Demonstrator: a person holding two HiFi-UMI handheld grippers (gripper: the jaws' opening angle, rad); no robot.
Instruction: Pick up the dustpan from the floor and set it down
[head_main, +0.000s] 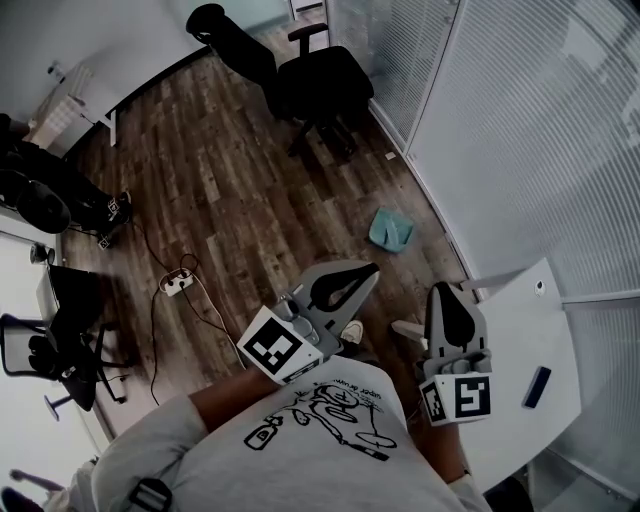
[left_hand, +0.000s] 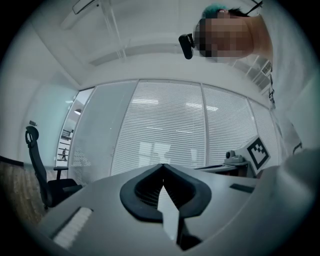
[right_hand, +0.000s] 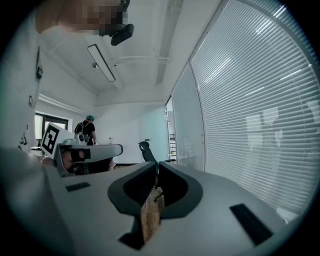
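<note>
The teal dustpan (head_main: 392, 230) lies on the dark wood floor near the blind-covered glass wall, beyond both grippers. My left gripper (head_main: 372, 269) is held level at chest height, jaws shut with nothing between them; in the left gripper view its tips (left_hand: 162, 165) meet against the blinds. My right gripper (head_main: 446, 289) is beside it on the right, also shut and empty, with its tips (right_hand: 157, 164) closed in the right gripper view. Neither gripper touches the dustpan, which shows in neither gripper view.
A black office chair (head_main: 315, 85) stands further back. A white desk (head_main: 520, 345) with a dark flat item (head_main: 537, 387) is at my right. A power strip (head_main: 175, 283) with cables lies on the floor at left. A person (right_hand: 88, 129) stands far off.
</note>
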